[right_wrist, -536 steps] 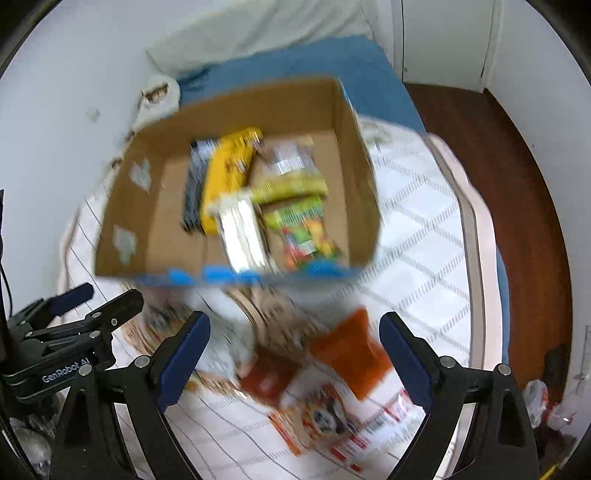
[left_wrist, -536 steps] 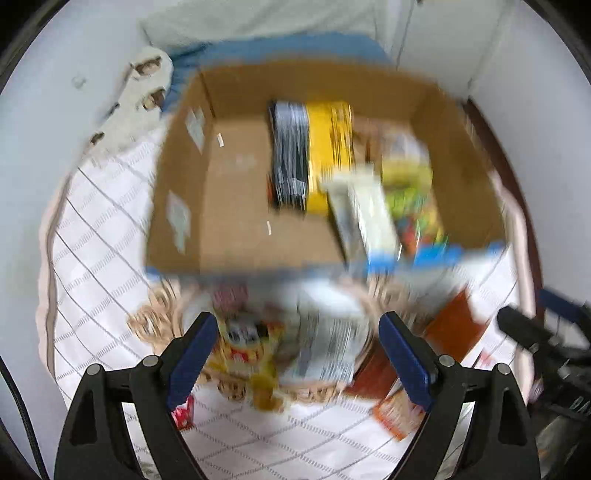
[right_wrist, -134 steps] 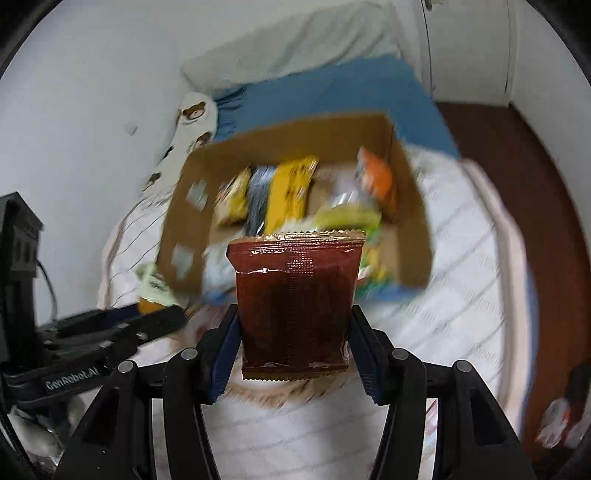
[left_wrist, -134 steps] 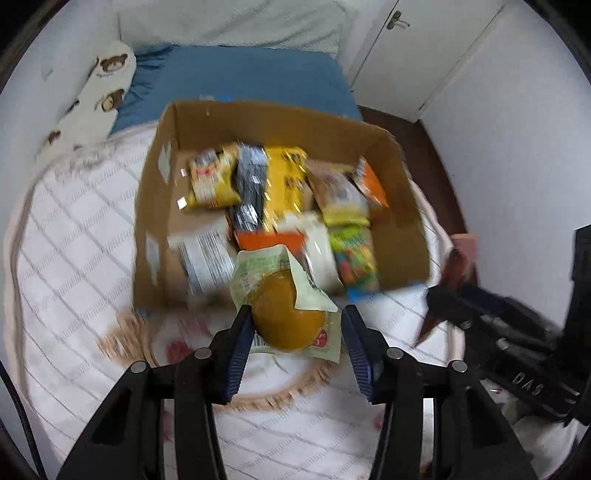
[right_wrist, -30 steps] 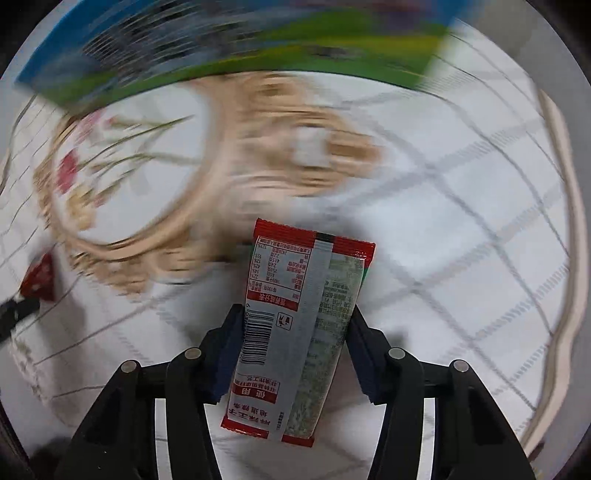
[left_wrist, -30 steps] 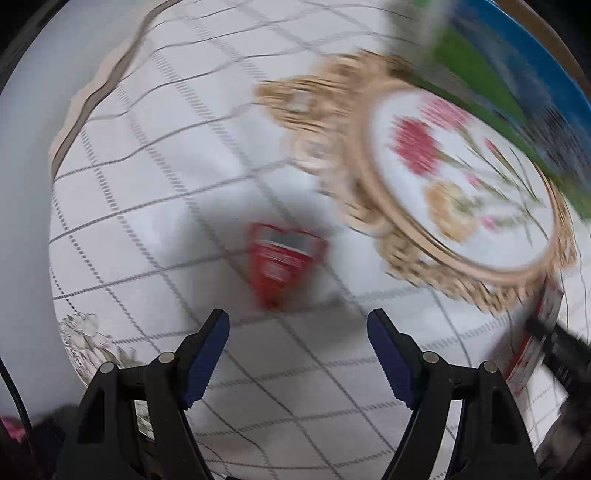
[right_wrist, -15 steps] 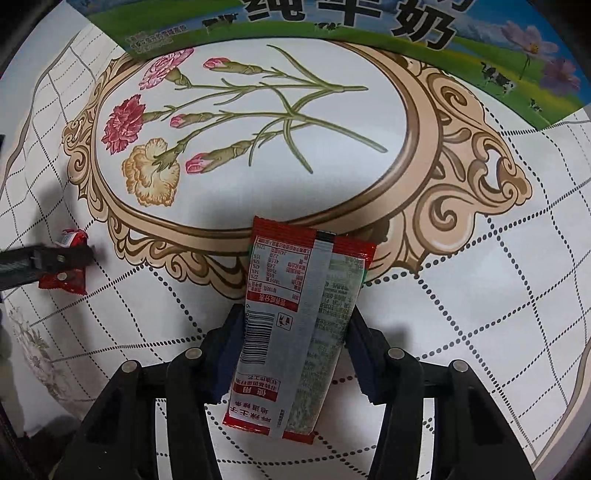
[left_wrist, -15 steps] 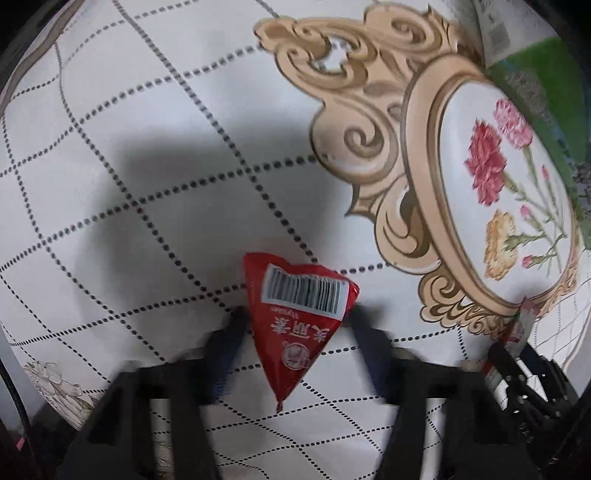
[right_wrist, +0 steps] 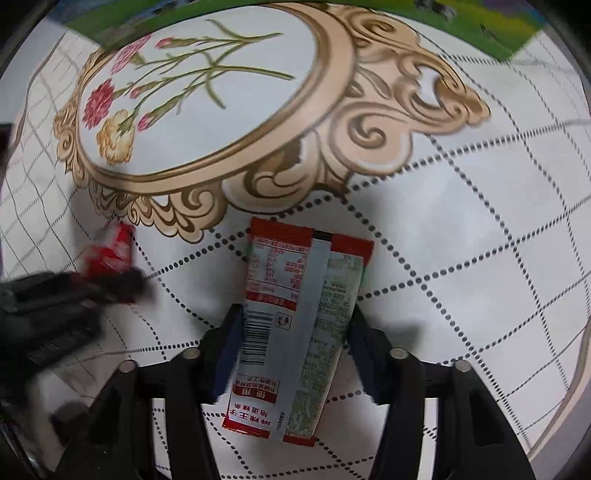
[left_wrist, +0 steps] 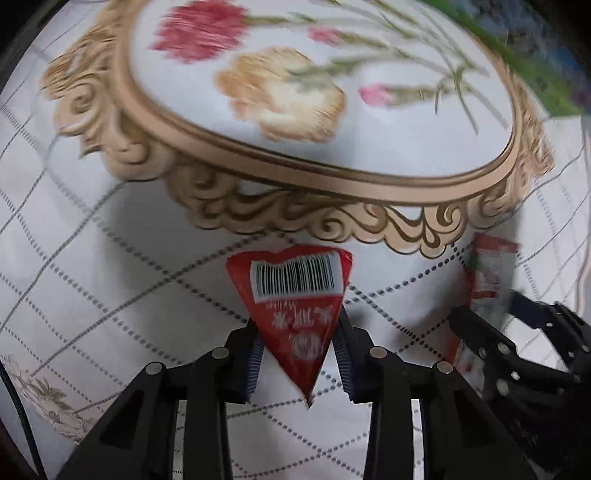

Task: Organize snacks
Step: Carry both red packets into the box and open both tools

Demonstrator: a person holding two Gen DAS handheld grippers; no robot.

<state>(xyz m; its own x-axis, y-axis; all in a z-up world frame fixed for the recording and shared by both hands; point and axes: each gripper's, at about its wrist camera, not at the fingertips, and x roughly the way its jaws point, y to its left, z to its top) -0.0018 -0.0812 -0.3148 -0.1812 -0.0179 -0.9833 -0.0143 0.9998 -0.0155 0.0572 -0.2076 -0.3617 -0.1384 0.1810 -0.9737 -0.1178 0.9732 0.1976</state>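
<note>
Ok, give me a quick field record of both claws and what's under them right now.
surface: white cloth with dotted grid and a gold-framed flower print
left claw: shut on the red triangular packet, barcode side showing
right claw: jaws opening, long red-and-silver packet between them, lying on the cloth
box: only a green printed edge shows at the top
snacks loose on cloth: none besides these two

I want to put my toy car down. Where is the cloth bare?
The white checked tablecloth is bare right of the long red-and-silver snack packet. The flower oval is bare too, up to the green box edge. It is crowded between that packet and the small red triangular packet, where both grippers work.
</note>
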